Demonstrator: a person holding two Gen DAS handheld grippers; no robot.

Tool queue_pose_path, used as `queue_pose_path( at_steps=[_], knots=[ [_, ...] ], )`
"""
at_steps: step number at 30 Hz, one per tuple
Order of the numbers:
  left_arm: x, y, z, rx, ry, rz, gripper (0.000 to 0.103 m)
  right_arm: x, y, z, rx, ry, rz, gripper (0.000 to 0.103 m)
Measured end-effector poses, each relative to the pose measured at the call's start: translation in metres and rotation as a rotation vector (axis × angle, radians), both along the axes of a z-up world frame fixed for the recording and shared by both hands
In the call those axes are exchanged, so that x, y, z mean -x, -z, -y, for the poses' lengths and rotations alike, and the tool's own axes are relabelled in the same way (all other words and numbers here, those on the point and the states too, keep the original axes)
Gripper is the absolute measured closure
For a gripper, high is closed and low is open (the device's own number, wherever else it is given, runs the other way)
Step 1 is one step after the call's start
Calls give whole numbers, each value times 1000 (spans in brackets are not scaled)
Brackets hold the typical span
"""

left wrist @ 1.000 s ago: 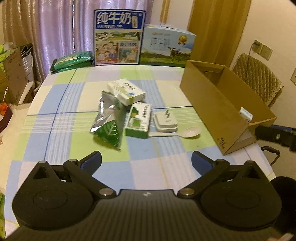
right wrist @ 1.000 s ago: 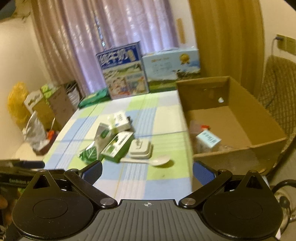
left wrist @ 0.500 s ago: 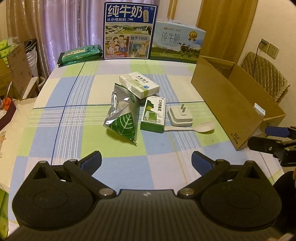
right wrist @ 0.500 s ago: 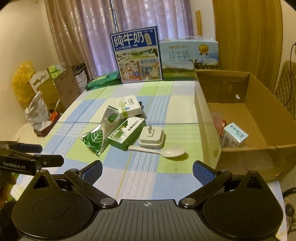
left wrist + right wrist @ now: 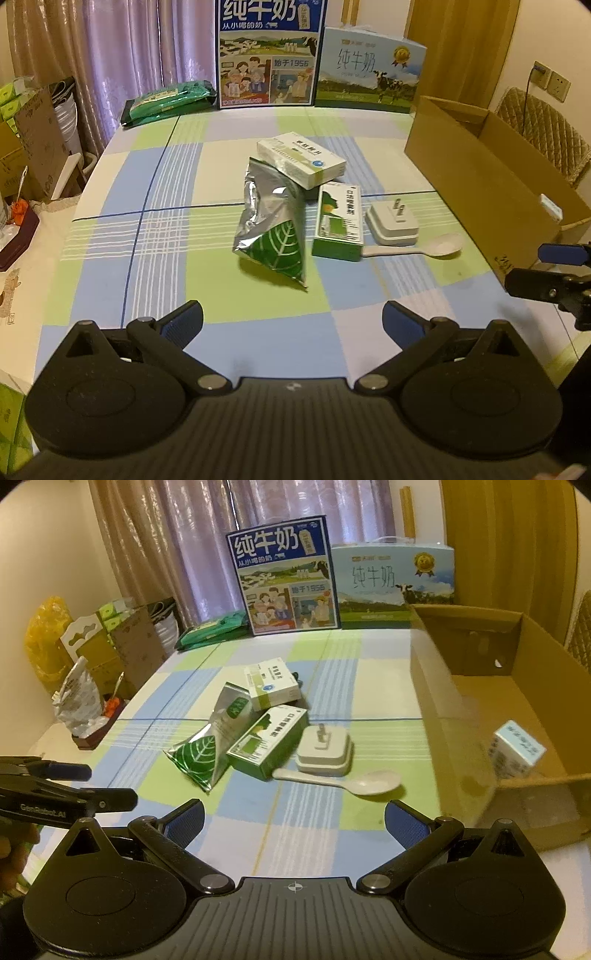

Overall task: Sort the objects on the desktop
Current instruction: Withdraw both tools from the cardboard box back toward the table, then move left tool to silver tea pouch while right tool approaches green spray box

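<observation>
Foil pouch (image 5: pixel 275 230), green box (image 5: pixel 339 222), white box (image 5: pixel 301 159), charger (image 5: pixel 393 220), spoon (image 5: pixel 424 246) clustered mid-table; cardboard box (image 5: pixel 517 686) at right, open, w/ small carton (image 5: pixel 519 751) inside.

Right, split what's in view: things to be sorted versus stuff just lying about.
For the job: foil pouch, white medicine box, green box, plug adapter, white spoon, cardboard box with one small carton inside.

Lying about: two milk cartons, green packet.
</observation>
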State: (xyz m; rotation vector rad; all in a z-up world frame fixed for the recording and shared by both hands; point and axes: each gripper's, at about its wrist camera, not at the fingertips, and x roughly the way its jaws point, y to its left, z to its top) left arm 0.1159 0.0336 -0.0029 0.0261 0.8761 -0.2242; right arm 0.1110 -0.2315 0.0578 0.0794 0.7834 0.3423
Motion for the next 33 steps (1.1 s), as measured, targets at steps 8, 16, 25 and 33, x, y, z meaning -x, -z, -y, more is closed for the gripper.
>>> queue_pose_path(
  at_steps=[8,16,25,33],
  knots=[
    [-34,7,-16,-24,40,-31,2,-35,12,-25,-26,4,-30,2],
    [-77,17,-35,-65,56,-43,2,-81,35,-58,-47,31,-71,3],
    [-116,30,-53,-65,53,-40,2,-126,73,-89,-43,54,-112,19],
    [-133,40,-55,-45,75,-42,2,-147,98,-104,28,70,-131,33]
  ],
)
